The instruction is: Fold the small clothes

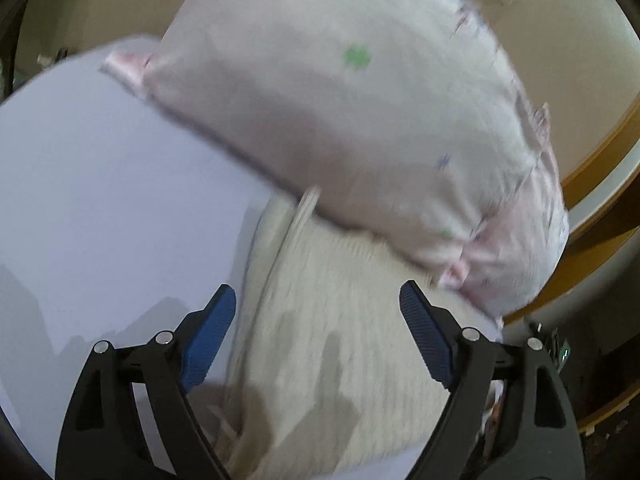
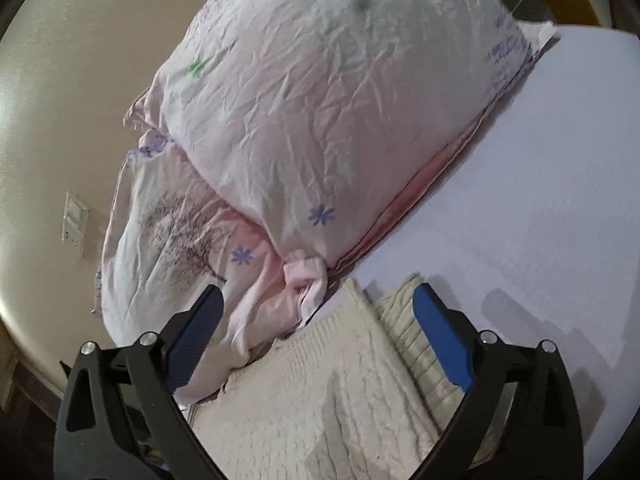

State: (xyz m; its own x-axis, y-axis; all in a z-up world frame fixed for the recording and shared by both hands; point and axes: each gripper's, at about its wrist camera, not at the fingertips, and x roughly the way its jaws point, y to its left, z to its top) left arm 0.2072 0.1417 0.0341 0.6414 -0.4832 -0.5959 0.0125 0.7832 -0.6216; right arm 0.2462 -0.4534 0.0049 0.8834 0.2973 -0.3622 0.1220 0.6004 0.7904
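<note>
A cream knitted garment [image 1: 340, 344] lies on the pale lilac bed sheet [image 1: 100, 200], just below the pillow. It also shows in the right wrist view [image 2: 344, 392], with a ribbed edge toward the right. My left gripper [image 1: 318, 300] is open and hovers over the garment, holding nothing. My right gripper [image 2: 316, 300] is open above the garment's upper edge, also empty. The left wrist view is blurred.
A large pink-white pillow [image 2: 320, 112] with flower prints lies against the garment's far edge; it also shows in the left wrist view [image 1: 360, 100]. A second printed pillowcase [image 2: 180, 240] sits beside it. A beige wall [image 2: 60, 120] with a switch plate [image 2: 74, 220] stands behind. Bare sheet [image 2: 540, 200] lies to the right.
</note>
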